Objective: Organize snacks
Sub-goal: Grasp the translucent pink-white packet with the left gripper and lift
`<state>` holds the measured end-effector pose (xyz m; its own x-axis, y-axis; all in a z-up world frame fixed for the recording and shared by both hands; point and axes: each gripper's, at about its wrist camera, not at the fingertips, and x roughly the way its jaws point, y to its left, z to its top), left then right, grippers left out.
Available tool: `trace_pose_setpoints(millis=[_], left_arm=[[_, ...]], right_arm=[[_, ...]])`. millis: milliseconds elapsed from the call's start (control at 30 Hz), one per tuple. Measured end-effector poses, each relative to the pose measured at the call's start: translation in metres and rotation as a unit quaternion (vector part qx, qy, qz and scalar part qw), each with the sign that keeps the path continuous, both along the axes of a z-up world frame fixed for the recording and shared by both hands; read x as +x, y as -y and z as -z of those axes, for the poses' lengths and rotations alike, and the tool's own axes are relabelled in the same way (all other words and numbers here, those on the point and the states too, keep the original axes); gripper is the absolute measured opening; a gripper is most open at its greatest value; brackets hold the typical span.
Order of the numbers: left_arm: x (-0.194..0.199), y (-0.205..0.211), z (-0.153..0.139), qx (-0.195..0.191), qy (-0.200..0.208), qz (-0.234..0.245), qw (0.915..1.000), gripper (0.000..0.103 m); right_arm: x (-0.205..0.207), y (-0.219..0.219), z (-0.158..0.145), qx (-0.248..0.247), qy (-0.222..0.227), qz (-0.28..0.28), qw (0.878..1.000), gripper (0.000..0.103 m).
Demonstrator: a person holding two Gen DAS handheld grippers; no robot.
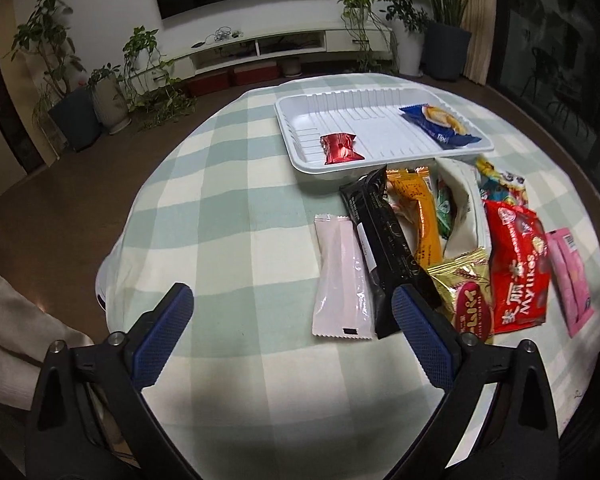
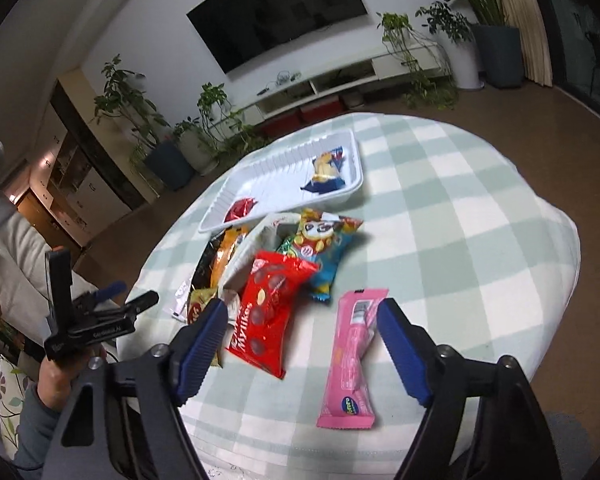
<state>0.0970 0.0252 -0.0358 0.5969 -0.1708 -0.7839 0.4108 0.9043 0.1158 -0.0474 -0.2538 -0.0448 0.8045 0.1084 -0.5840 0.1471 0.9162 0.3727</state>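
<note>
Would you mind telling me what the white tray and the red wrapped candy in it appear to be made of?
The white tray looks like thin moulded plastic or foam with a smooth, slightly matte finish; its ribbed floor and rolled rim suggest that. The red candy seems wrapped in glossy foil or metallised film: it is crinkled and throws bright highlights. Which kind of film cannot be told.

bare checked cloth on the bench (image 1: 228,216) lies open from 9 to 12 o'clock of the snack pile (image 1: 428,248). the white tray (image 1: 300,120) blocks 12 o'clock, its middle bare between the red candy (image 1: 341,148) and blue packet (image 1: 440,124).
</note>
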Motion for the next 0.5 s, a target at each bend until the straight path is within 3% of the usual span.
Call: trace_pose_setpoints(millis=[33, 100, 333, 500], left_arm=[[0.007, 0.003, 0.0, 0.006, -0.005, 0.004, 1.0, 0.09], [0.018, 0.007, 0.008, 0.02, -0.024, 0.015, 0.9994, 0.066], [0.042, 0.027, 0.027, 0.046, -0.063, 0.05, 0.9957, 0.063], [0.064, 0.036, 0.04, 0.073, -0.076, 0.048, 0.9933, 0.065]], right_arm=[[0.001, -0.001, 0.001, -0.005, -0.001, -0.001, 1.0, 0.079], [0.002, -0.004, 0.003, -0.015, -0.005, -0.004, 1.0, 0.078], [0.004, -0.008, 0.007, -0.012, -0.011, -0.009, 1.0, 0.078], [0.007, -0.01, 0.011, -0.012, -0.019, -0.013, 1.0, 0.078]])
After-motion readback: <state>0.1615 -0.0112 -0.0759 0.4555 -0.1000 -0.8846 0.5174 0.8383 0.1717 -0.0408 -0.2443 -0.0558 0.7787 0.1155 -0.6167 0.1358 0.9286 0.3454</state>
